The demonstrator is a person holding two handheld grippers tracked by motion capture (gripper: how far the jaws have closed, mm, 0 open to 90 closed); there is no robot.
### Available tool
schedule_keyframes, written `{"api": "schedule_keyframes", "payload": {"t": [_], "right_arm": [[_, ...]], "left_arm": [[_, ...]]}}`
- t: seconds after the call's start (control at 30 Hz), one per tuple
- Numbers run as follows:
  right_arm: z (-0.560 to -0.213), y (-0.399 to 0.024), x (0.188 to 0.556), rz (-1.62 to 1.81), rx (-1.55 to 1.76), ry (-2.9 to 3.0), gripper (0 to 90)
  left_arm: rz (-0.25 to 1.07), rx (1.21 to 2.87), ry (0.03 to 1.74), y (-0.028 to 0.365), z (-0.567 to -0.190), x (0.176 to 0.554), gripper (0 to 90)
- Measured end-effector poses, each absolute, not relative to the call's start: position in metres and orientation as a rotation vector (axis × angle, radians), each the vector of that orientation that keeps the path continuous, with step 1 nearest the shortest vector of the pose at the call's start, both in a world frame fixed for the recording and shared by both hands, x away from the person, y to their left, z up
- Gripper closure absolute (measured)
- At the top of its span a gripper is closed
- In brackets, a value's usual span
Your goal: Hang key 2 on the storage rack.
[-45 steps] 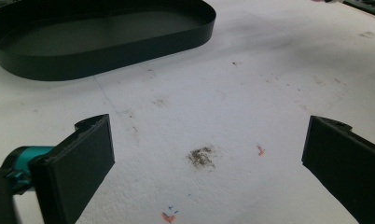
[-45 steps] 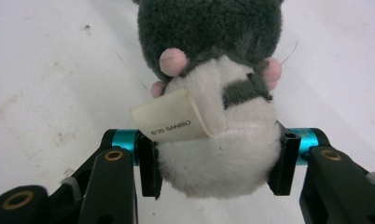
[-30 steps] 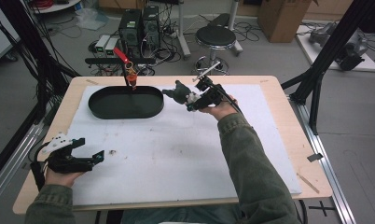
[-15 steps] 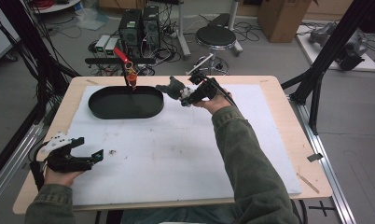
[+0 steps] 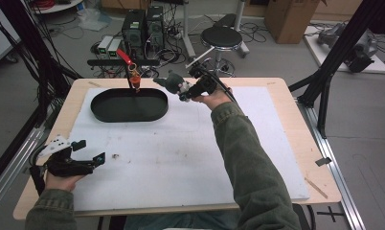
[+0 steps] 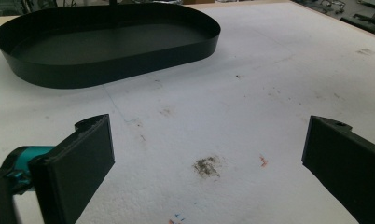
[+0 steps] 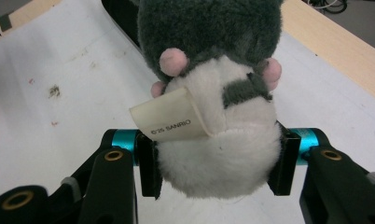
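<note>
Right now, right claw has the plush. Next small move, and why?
Probably carry it a little further left over the black oval tray. The right claw is shut on the plush toy, held just beside the tray's right end, not yet above it.

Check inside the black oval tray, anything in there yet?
Nothing visible inside the black oval tray: bare dark floor in the high view and the left gripper view. Its near wall hides a strip of floor in the left gripper view. The plush toy is held beside it in the right hand-held gripper.
</note>
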State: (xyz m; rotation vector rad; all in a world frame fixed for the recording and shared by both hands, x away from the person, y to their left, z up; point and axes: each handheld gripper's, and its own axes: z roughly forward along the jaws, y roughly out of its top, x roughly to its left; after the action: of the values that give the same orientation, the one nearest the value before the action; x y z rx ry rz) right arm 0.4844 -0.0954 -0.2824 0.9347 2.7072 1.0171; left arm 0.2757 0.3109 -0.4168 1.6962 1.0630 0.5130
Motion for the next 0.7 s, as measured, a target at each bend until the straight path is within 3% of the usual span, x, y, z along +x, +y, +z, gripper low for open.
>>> {"api": "schedule_keyframes", "payload": {"t": [0.7], "right_arm": [[-0.264,-0.068,0.505,1.095,0.958,2.666,49.9]], "left_arm": [[0.488,1.664,1.035,0.305,-0.414,0.283,2.5]]}}
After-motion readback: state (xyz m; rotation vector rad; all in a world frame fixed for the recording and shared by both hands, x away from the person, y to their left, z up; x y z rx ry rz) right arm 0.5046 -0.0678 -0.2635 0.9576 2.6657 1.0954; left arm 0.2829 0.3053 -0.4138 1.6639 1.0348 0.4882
